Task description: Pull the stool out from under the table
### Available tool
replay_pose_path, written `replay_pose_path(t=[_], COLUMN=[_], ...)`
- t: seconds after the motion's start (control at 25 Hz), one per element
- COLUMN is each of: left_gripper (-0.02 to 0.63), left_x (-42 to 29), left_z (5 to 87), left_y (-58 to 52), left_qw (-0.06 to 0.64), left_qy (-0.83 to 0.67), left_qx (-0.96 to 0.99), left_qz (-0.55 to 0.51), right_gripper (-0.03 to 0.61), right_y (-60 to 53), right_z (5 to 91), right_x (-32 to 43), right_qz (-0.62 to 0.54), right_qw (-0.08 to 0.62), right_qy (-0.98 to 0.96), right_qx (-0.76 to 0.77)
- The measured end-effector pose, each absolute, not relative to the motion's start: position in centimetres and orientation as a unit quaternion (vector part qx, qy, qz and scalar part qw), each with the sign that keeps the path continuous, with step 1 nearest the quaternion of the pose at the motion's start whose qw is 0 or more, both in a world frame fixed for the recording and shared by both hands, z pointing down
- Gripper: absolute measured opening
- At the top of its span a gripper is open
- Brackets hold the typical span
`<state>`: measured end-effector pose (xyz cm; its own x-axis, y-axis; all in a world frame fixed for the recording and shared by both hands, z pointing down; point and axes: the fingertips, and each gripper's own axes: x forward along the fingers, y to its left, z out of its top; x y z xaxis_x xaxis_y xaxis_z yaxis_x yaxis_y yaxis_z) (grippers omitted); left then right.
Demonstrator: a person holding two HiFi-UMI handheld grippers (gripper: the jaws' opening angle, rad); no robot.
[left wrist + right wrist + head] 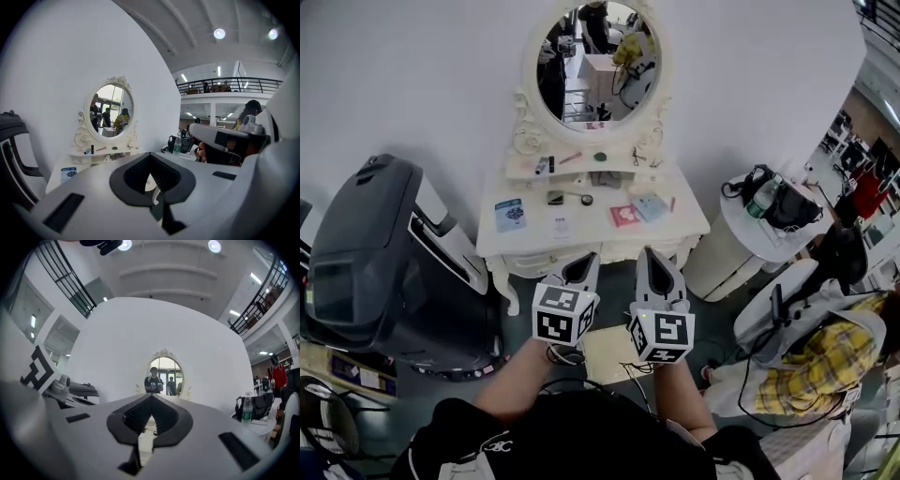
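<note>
The left gripper (587,260) and the right gripper (650,254) are held side by side in front of the person, and both point toward the front edge of the white desk (680,228). Each gripper's own view shows the two dark jaws meeting at their tips, fully closed, with nothing between them. The cubes on them carry black square patterns and no letters.

The stool (610,355) shows only as a pale cream square on the floor below the grippers. It is in front of the desk's front edge, close to the person, and the grippers partly cover it.

An oval mirror (595,61) in a carved white frame stands at the back edge of the desk, against the white wall. A blue card (510,214) lies near the left edge, a small white card (561,226) near the middle and a red card (625,216) toward the right. Their print is too small to read.

Beside the desk's left edge stands a big dark grey machine (366,253). At the right, a round white table (733,246) carries a black bag (789,208) and a bottle (763,197) with a green label, not readable.
</note>
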<state>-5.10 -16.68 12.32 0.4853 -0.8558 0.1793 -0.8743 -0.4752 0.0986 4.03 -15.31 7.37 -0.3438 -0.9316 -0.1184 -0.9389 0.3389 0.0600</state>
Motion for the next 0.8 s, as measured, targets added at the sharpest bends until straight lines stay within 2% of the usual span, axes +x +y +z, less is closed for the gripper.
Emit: replay_pose_path(t=[0.4,0.8], left_gripper=[0.000,0.000], left_x=[-4.1,-2.8], left_z=[12.2,12.3], left_y=[-16.5,-15.7], left_qw=[0.091,0.093], left_qy=[-0.520,-0.516], left_qx=[0.848,0.850], left_qz=[0.046,0.047], right_gripper=[0.008,0.008], right_y=[-15.5,-14.9], right_z=[9.4,10.1], right_x=[4.4,5.6], right_qz=[0.005,0.026], right_qw=[0.033,0.017], right_qy=[0.842,0.835], right_qx=[-0.538,-0.550])
